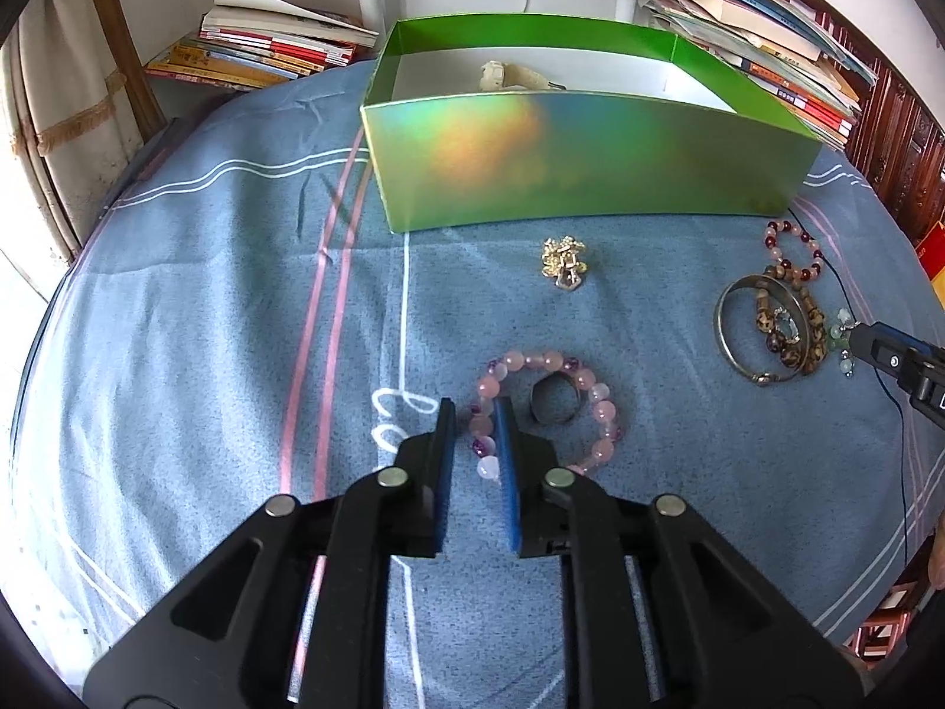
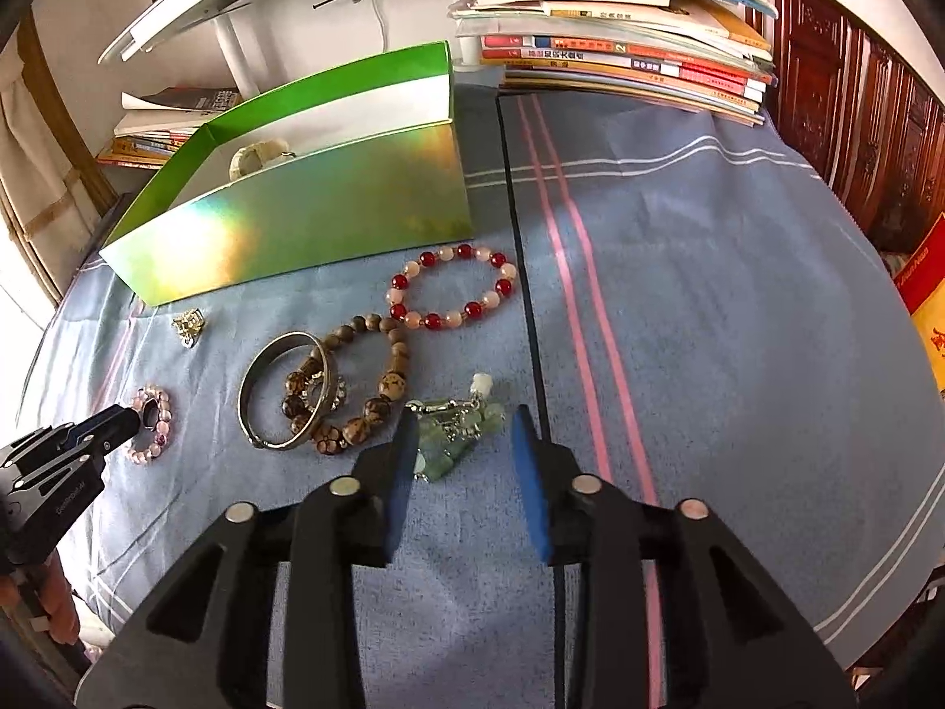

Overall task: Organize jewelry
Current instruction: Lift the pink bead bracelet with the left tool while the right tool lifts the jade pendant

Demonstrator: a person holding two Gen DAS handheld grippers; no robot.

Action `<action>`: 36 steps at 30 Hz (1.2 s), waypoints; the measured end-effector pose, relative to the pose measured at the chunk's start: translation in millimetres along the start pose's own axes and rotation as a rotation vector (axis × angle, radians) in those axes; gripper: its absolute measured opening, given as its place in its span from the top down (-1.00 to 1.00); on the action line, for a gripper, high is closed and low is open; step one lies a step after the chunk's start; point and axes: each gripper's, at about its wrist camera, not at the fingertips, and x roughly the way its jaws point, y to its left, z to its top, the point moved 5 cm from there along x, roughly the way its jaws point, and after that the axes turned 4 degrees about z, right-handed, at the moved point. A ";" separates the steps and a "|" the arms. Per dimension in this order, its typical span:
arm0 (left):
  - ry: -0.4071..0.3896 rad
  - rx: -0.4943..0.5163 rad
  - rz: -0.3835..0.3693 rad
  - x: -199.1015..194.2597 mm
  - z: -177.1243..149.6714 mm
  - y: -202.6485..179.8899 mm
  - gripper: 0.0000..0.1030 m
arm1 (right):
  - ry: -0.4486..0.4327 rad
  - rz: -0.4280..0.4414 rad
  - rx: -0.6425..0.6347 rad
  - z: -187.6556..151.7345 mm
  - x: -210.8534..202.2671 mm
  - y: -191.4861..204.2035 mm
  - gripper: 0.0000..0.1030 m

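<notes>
My left gripper (image 1: 475, 407) has its pads on either side of the left arc of a pink bead bracelet (image 1: 596, 407), apparently shut on it; a dark ring (image 1: 553, 405) lies inside the bracelet. My right gripper (image 2: 460, 422) is open around a green jade pendant (image 2: 455, 440) on the blue cloth. The green open box (image 1: 579, 159) stands behind, with a pale item (image 1: 502, 75) inside. A gold brooch (image 1: 565, 263), a silver bangle (image 2: 283, 390), a brown wooden bead bracelet (image 2: 366, 390) and a red-and-pink bead bracelet (image 2: 452, 286) lie on the cloth.
Stacks of books (image 2: 620, 47) stand behind the box at the right and more books (image 1: 260, 47) at the left. A white lamp post (image 2: 233, 41) rises behind the box. Carved wooden furniture (image 2: 856, 106) borders the right side.
</notes>
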 end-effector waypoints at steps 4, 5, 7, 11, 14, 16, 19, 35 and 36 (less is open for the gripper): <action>-0.003 -0.009 0.000 -0.1 -0.1 2.6 0.55 | 0.003 -0.014 -0.002 1.7 5.3 0.8 0.31; -0.004 -0.010 -0.001 -0.2 -0.4 2.9 0.55 | 0.004 -0.016 -0.002 1.7 6.6 1.4 0.31; -0.007 -0.007 -0.003 -0.4 -0.5 2.7 0.55 | 0.007 -0.020 -0.006 1.9 9.9 2.9 0.31; -0.006 -0.007 -0.029 -0.5 0.0 1.2 0.82 | 0.001 -0.017 -0.028 1.8 12.2 8.2 0.49; -0.004 0.003 -0.021 -0.3 1.2 -0.6 0.84 | 0.002 -0.007 -0.036 2.2 11.5 10.0 0.70; 0.000 0.006 -0.024 -0.9 2.3 -1.4 0.84 | -0.004 0.001 -0.032 3.4 8.8 10.3 0.70; -0.015 0.007 -0.029 -7.6 7.0 -0.8 0.84 | -0.018 0.005 -0.038 6.2 2.9 12.3 0.71; -0.137 0.010 -0.051 -59.0 37.4 -1.6 0.84 | -0.184 0.022 -0.055 38.2 -59.6 8.8 0.88; -0.131 0.011 -0.053 -56.9 36.5 -2.5 0.84 | -0.175 0.020 -0.056 36.0 -56.7 9.9 0.88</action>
